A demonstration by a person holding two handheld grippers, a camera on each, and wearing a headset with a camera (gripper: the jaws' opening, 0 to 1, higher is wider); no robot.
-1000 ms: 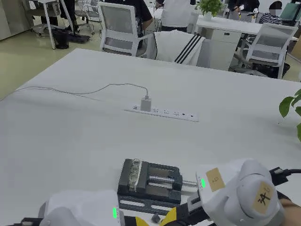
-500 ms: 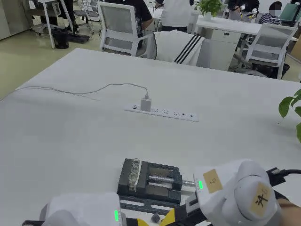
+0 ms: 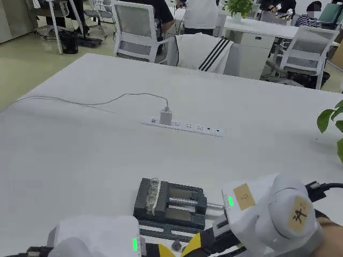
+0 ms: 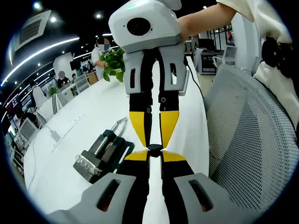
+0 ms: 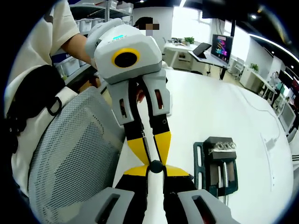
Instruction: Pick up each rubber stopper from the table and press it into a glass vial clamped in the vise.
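The small dark rubber stopper (image 4: 154, 148) sits between the yellow tips of both grippers, just in front of the dark grey metal vise (image 3: 177, 206), near the front edge of the white table (image 3: 107, 134). The row of clear glass vials (image 3: 154, 194) stands upright, clamped in the vise. Their mouths look open, with no dark plug in any as far as the head view shows, so pressing seems not yet begun. The left gripper (image 4: 154, 157) and right gripper (image 5: 155, 171) point straight at each other, tip to tip. Each pair of jaws is drawn in narrowly onto the stopper, and I cannot tell which one bears it.
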